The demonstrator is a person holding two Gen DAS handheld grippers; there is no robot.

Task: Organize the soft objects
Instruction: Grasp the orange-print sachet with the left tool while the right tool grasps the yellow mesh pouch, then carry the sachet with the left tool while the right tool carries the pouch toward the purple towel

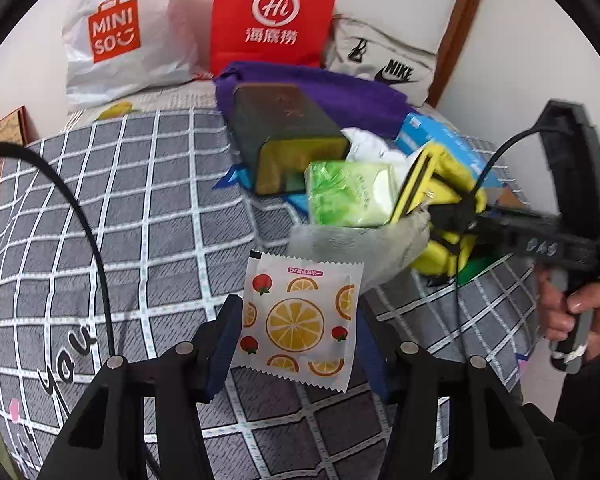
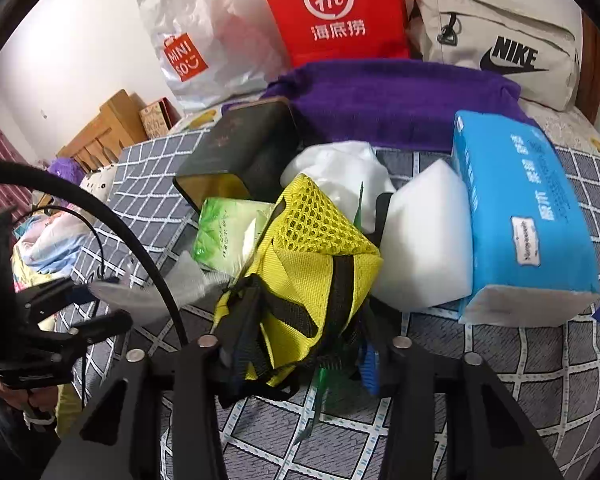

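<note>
My left gripper [image 1: 300, 346] is shut on a white sachet [image 1: 300, 316] printed with orange slices and strawberries, held flat above the grey checked bed cover [image 1: 140, 208]. To its right, a person's hand [image 1: 572, 312] holds my right gripper [image 2: 300, 344], shut on a crumpled yellow mesh bag [image 2: 312, 252] with black straps. The bag lies at the front of a pile. A green tissue pack [image 2: 228, 236] touches its left side and a white foam block [image 2: 424, 240] its right. A grey sock [image 1: 360, 240] lies under the bag in the left wrist view.
Behind the pile are a dark tin box [image 2: 240, 148], a blue tissue pack [image 2: 520, 216] and a purple towel [image 2: 388, 100]. A Miniso bag [image 1: 120, 36], a red paper bag [image 1: 272, 16] and a Nike pouch [image 2: 500, 44] lean on the wall. A black cable [image 1: 88, 220] crosses the cover.
</note>
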